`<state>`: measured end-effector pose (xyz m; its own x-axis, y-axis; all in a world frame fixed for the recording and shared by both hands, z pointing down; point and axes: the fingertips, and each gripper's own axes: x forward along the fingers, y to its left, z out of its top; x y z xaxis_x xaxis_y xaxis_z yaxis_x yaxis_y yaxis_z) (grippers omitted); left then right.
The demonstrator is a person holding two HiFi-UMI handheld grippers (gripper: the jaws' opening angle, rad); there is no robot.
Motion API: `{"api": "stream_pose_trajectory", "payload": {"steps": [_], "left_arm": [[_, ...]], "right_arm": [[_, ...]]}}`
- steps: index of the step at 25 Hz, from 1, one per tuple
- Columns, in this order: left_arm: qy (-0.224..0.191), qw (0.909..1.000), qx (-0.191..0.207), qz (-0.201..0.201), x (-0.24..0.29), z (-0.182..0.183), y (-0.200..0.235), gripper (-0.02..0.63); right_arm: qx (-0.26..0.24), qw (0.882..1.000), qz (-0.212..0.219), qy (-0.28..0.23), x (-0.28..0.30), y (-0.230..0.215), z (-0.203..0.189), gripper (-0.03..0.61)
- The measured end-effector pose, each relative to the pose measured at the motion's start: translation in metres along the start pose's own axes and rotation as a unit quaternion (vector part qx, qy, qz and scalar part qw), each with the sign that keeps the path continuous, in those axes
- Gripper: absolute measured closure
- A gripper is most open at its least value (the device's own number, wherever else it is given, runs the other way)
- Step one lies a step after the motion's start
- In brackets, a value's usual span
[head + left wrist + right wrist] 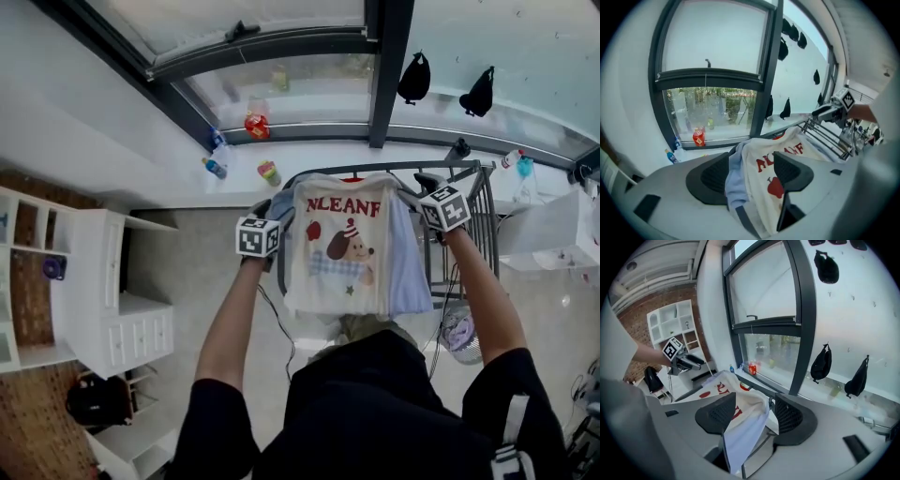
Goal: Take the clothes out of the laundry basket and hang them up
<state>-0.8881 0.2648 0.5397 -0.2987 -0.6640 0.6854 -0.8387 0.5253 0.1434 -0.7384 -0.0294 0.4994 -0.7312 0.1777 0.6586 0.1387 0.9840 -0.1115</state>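
**Head view.** The drying rack [480, 217] stands below the window. A cream T-shirt [342, 246] with red lettering and a dog print hangs over the near rail of the rack. It lies on top of a light blue garment [410, 264], which shows past the shirt's right edge. The left gripper [272, 214] is at the shirt's upper left corner. The right gripper [420, 190] is at its upper right corner, on the rack's top rail. Both point toward the window and downward.

**Left gripper view.** The jaws of the left gripper [752, 171] stand wide apart. The left edge of the T-shirt [761, 161] and a fold of the light blue garment [733, 180] lie loose in the gap. The pads do not clamp the cloth. The rack [825, 137] extends to the right, and the right gripper [829, 111] is at its far end.

**Right gripper view.** The jaws of the right gripper [754, 416] are spread wide. The right edge of the T-shirt [745, 404] hangs between them over the rack rail [756, 385] and drapes against the left jaw. It is not pinched. The left gripper [686, 363] shows at the rack's other end.
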Motion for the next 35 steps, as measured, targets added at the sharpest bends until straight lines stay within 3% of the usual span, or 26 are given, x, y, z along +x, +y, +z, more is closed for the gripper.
{"api": "stream_pose_trajectory", "payload": {"steps": [2, 5, 11, 14, 17, 20, 23, 29, 32, 35], "left_arm": [[-0.03, 0.9995, -0.013, -0.001, -0.023, 0.004, -0.014, 0.337], [-0.079, 0.9967, 0.016, 0.008, -0.065, 0.011, -0.045, 0.337], [-0.189, 0.9815, 0.026, -0.014, -0.154, 0.021, -0.125, 0.375], [-0.249, 0.9675, 0.038, -0.023, -0.197, 0.019, -0.162, 0.463], [-0.284, 0.9556, 0.049, -0.061, -0.224, 0.017, -0.206, 0.562], [-0.288, 0.951, 0.029, -0.108, -0.234, 0.004, -0.247, 0.593], [-0.277, 0.9495, 0.001, -0.147, -0.232, -0.021, -0.286, 0.604], [-0.234, 0.9491, -0.006, -0.211, -0.199, -0.061, -0.37, 0.606], [-0.215, 0.9496, -0.009, -0.228, -0.186, -0.069, -0.411, 0.606], [-0.195, 0.9502, -0.002, -0.243, -0.174, -0.077, -0.46, 0.606]], "right_arm": [[0.0, 1.0, -0.004, -0.019, -0.027, 0.014, 0.0, 0.35], [-0.015, 0.998, -0.015, -0.056, -0.073, 0.039, -0.002, 0.35], [-0.025, 0.99, -0.051, -0.125, -0.17, 0.089, -0.018, 0.351], [-0.014, 0.985, -0.064, -0.161, -0.216, 0.116, -0.036, 0.38], [0.021, 0.978, -0.084, -0.192, -0.266, 0.132, -0.056, 0.5], [0.053, 0.971, -0.129, -0.193, -0.319, 0.135, -0.09, 0.566], [0.102, 0.962, -0.177, -0.182, -0.371, 0.13, -0.144, 0.572], [0.21, 0.926, -0.276, -0.145, -0.461, 0.109, -0.282, 0.572], [0.253, 0.915, -0.296, -0.11, -0.485, 0.109, -0.35, 0.572], [0.282, 0.91, -0.291, -0.081, -0.496, 0.107, -0.411, 0.572]]}}
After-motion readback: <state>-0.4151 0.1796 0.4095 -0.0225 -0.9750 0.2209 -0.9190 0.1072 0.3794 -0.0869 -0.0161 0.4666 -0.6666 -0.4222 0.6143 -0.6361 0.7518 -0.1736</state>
